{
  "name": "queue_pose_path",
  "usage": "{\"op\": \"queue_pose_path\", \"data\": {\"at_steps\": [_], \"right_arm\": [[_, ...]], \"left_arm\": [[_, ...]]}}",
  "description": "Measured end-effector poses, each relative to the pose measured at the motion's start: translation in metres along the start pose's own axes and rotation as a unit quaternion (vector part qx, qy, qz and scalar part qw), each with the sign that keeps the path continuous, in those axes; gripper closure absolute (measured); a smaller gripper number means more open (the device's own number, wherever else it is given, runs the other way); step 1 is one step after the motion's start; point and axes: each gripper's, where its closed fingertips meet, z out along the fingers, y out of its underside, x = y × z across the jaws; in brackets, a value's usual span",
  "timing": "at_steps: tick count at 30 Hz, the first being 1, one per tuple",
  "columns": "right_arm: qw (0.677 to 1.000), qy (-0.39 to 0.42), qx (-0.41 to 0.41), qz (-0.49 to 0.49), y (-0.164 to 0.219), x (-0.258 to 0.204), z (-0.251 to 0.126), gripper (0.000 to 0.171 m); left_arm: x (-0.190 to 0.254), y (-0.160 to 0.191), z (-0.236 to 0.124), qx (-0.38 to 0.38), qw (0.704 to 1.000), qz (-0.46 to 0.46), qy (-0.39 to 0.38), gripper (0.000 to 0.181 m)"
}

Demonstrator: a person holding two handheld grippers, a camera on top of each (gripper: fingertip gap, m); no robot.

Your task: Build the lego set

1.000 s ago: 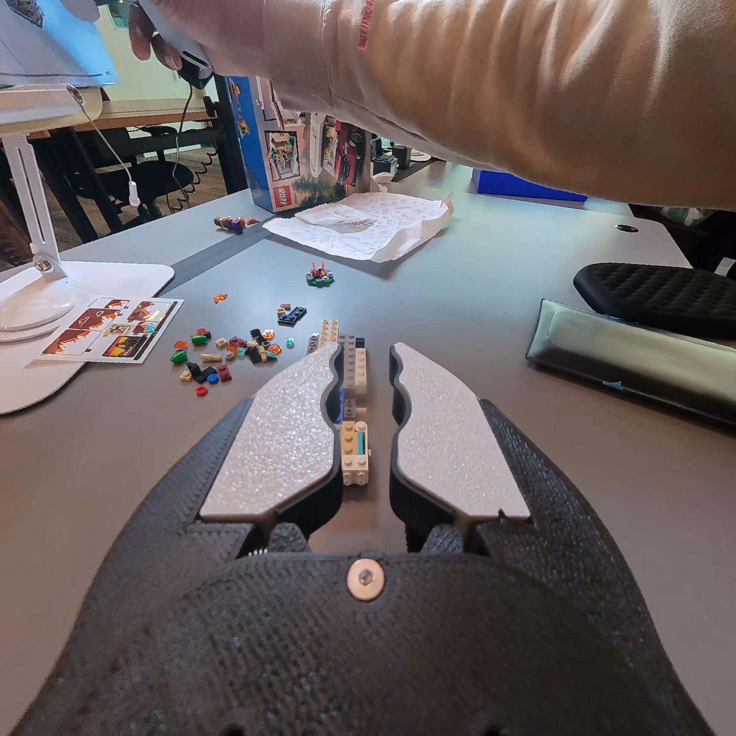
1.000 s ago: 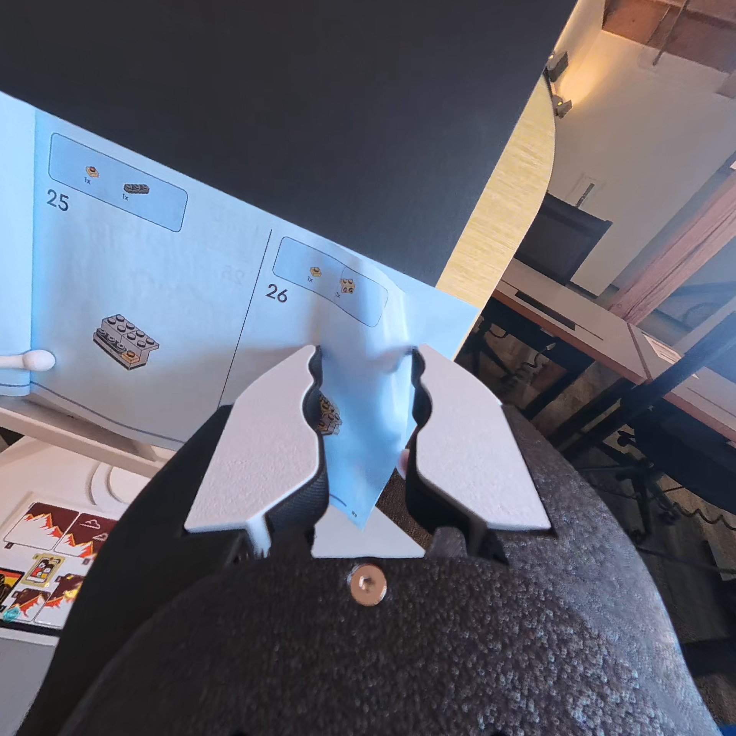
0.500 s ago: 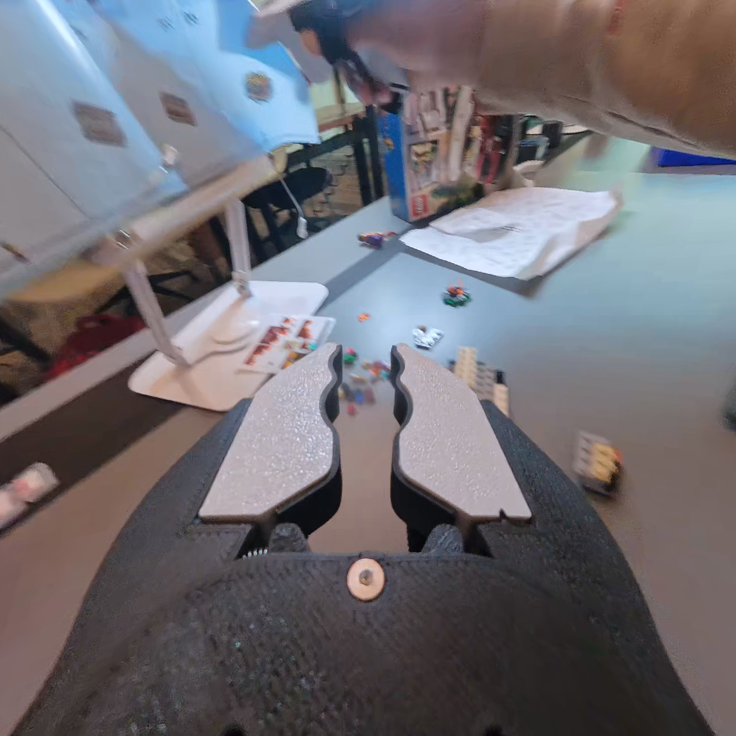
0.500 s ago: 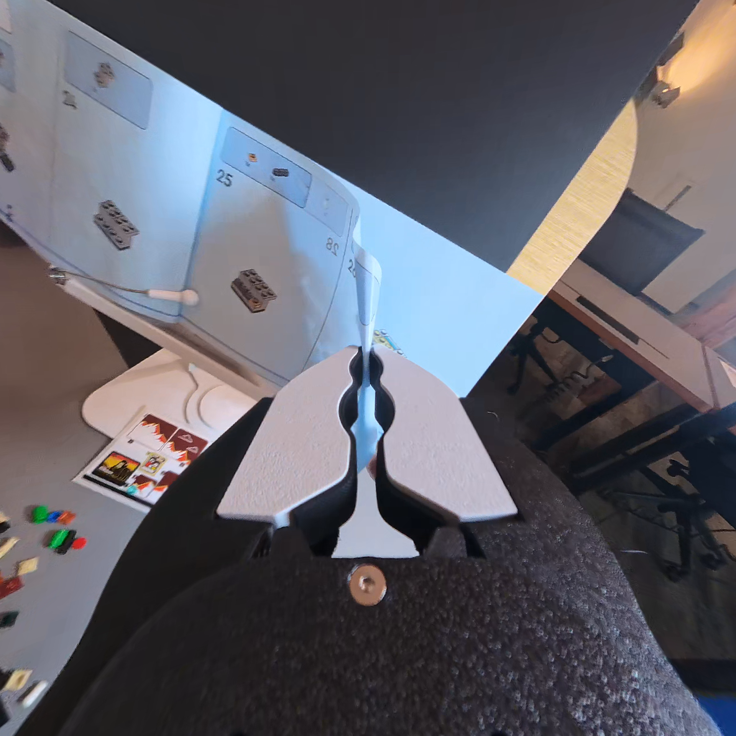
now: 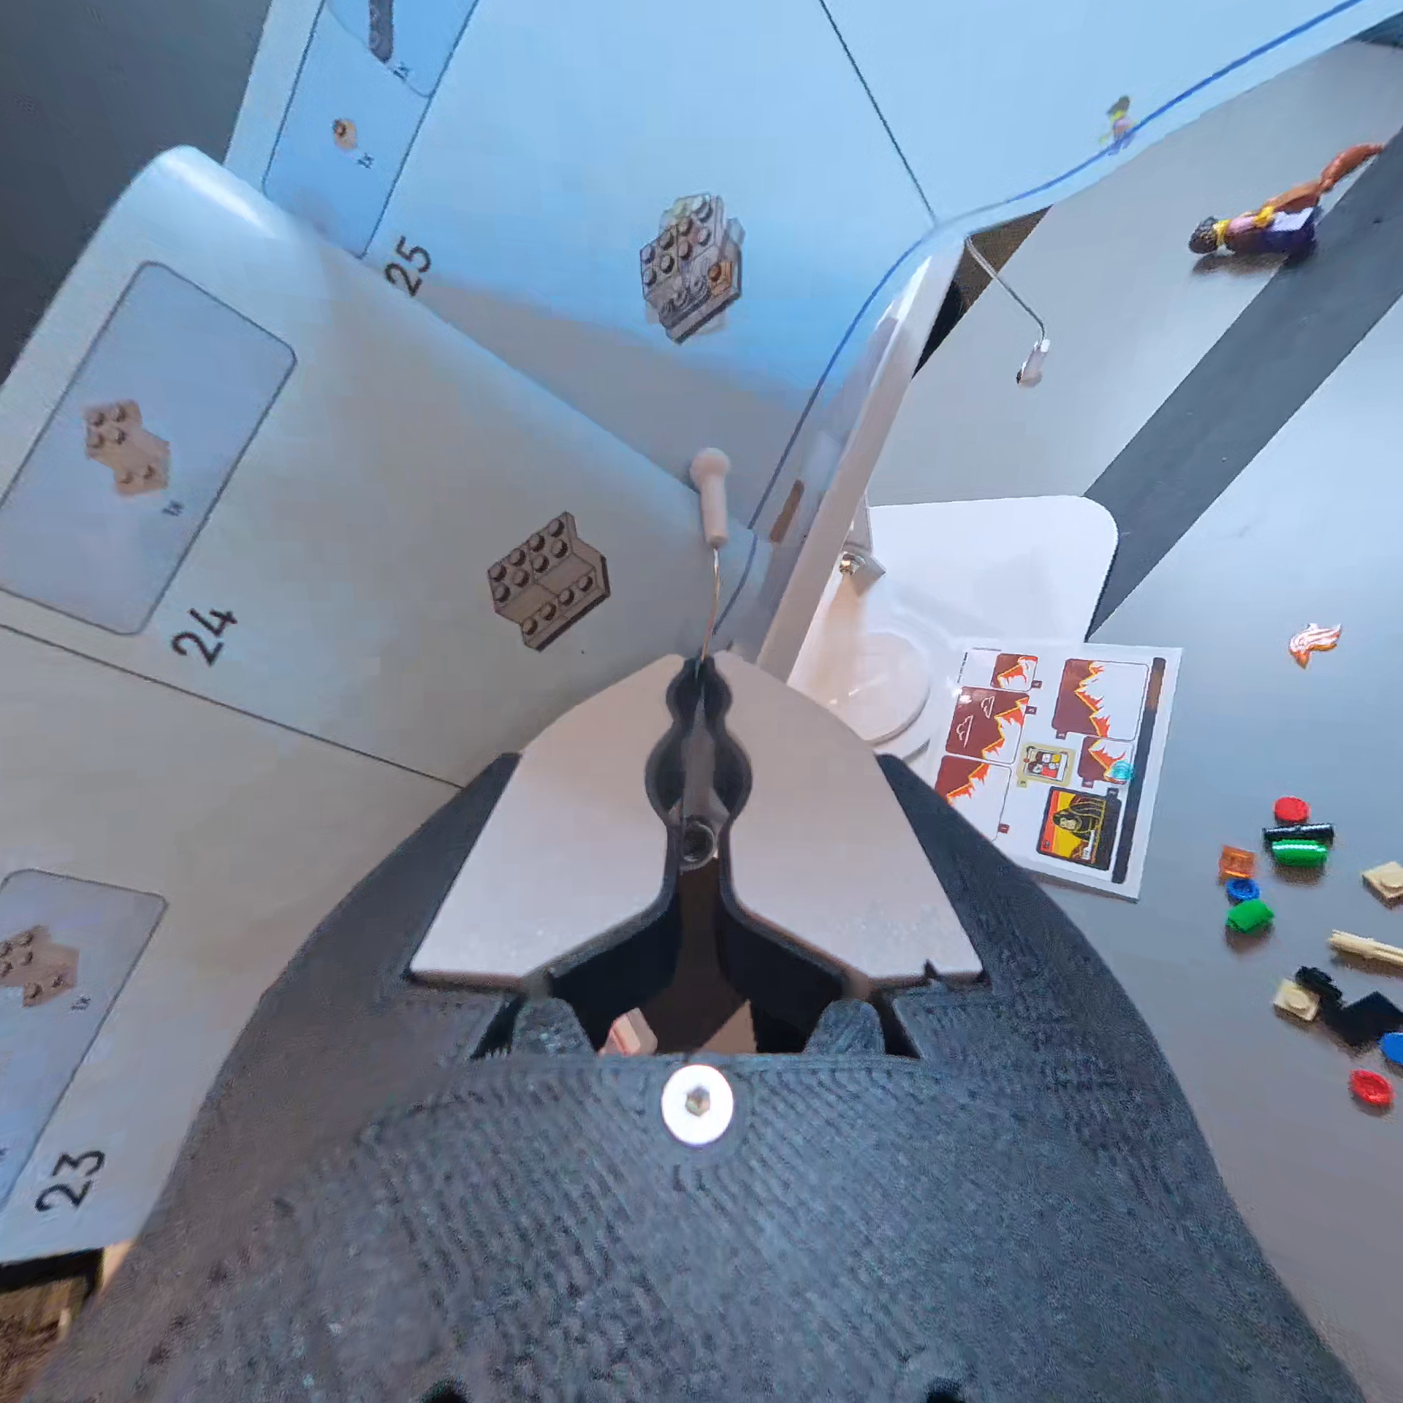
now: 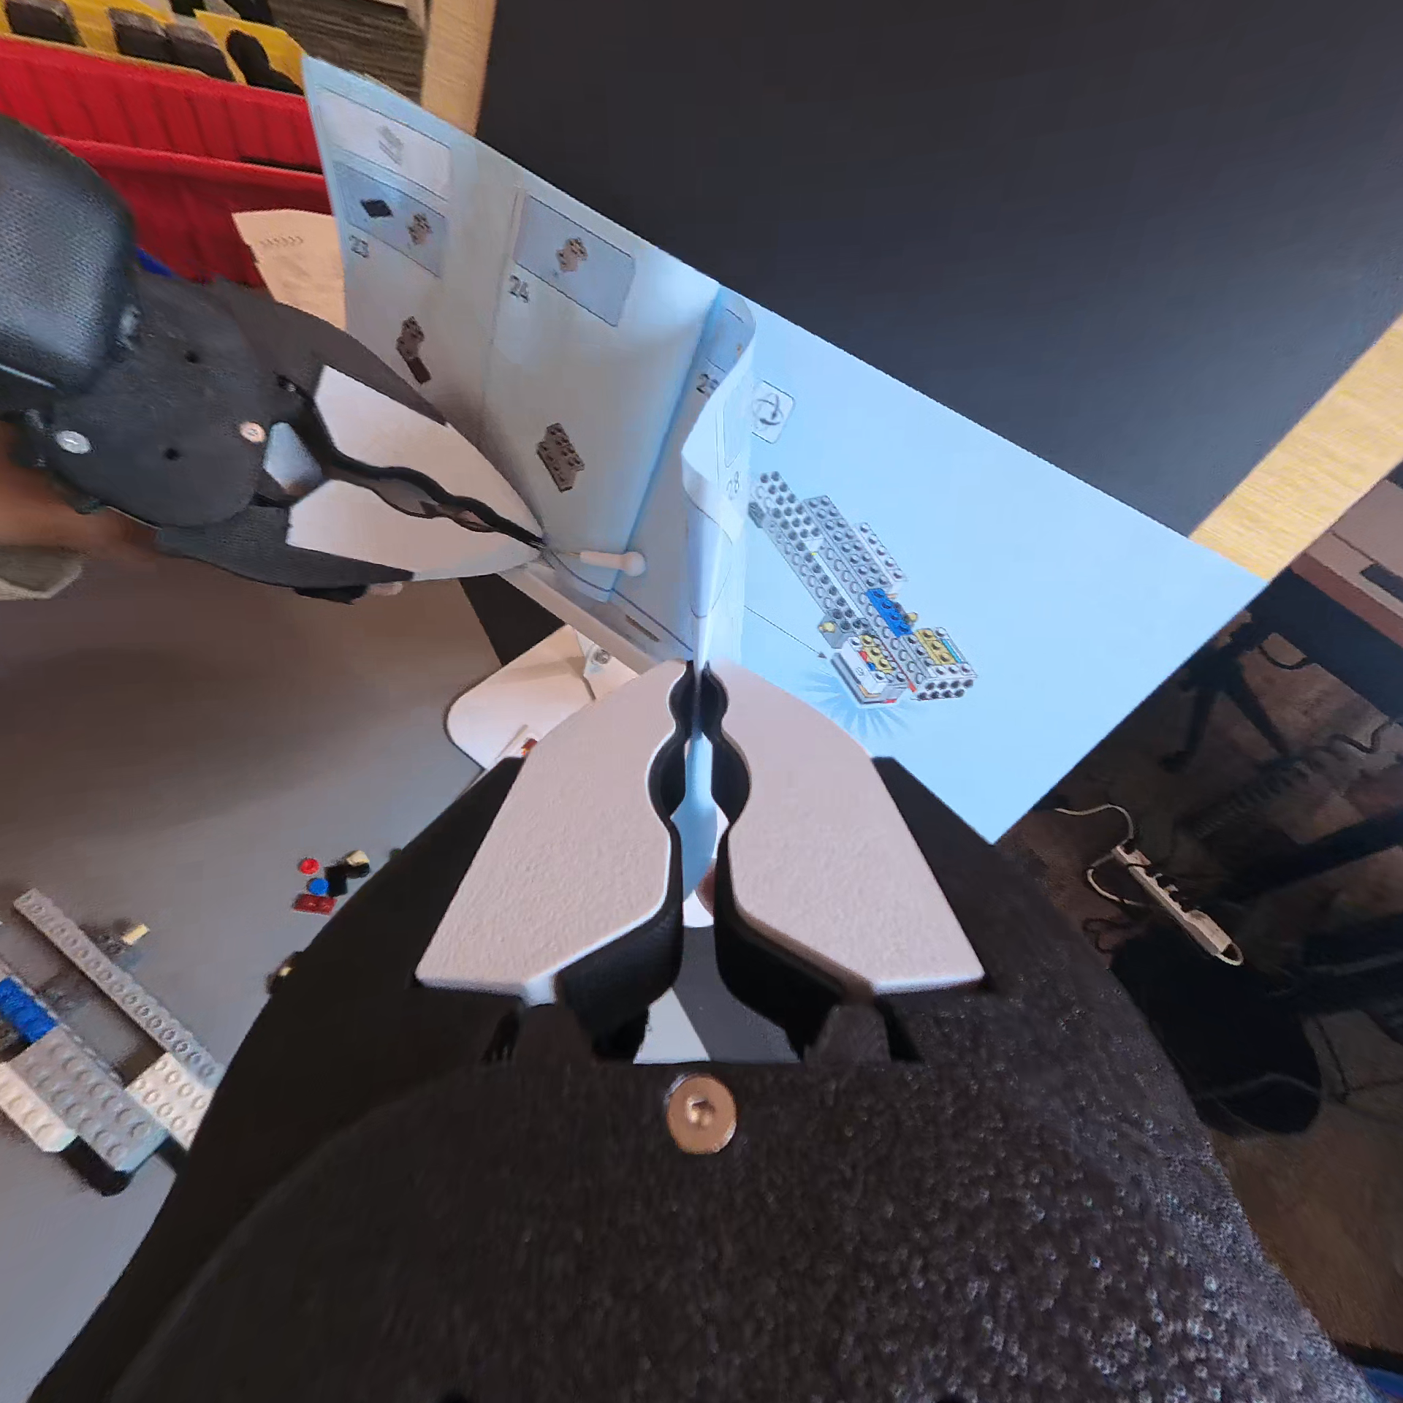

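The light-blue instruction booklet (image 5: 395,486) stands open on a white book stand (image 5: 987,577). My left gripper (image 5: 702,666) is shut on the stand's thin wire page holder (image 5: 712,493), which lies across the left page. It also shows in the right wrist view (image 6: 531,540), tips at the wire holder (image 6: 607,562). My right gripper (image 6: 697,669) is shut on the lower edge of a booklet page (image 6: 717,471) and holds it upright, edge-on, mid-turn. The part-built grey Lego model (image 6: 91,1063) lies on the table at lower left.
A sticker sheet (image 5: 1063,759) lies on the stand's base. Loose small pieces (image 5: 1306,911) are scattered on the grey table to the right, with a flame piece (image 5: 1313,644) and a minifigure (image 5: 1260,228) farther off. Chairs and cables sit beyond the table edge (image 6: 1215,873). There is about 15 cm between the tips of the two grippers. The part-built grey Lego model (image 6: 91,1063) is about 30 cm from both grippers' fingertips.
My left gripper left the grey model, swung left to the stand and shut on the wire holder. My right gripper shut on the page and carried it leftward.
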Motion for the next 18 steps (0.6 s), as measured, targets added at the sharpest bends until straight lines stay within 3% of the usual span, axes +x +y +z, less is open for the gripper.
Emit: {"op": "queue_pose_path", "data": {"at_steps": [3,7,10,13,18], "right_arm": [[1.0,-0.02,0.012,-0.004,-0.01,-0.019,0.0,0.171],[0.998,-0.053,0.021,-0.015,-0.029,-0.053,0.007,0.171],[0.996,-0.081,0.026,-0.019,-0.046,-0.079,0.021,0.171],[0.995,-0.095,0.02,-0.024,-0.062,-0.1,0.048,0.171],[0.995,-0.098,0.019,-0.003,-0.081,-0.115,0.082,0.171]], "left_arm": [[-0.004,0.002,-0.001,0.018,1.0,-0.005,-0.003,0.179],[-0.016,0.002,-0.007,0.088,0.99,-0.108,0.015,0.18],[-0.026,0.003,-0.015,0.146,0.968,-0.203,0.03,0.181],[-0.033,0.007,-0.021,0.21,0.923,-0.314,0.069,0.181],[-0.033,0.006,-0.021,0.218,0.912,-0.339,0.08,0.181]]}}
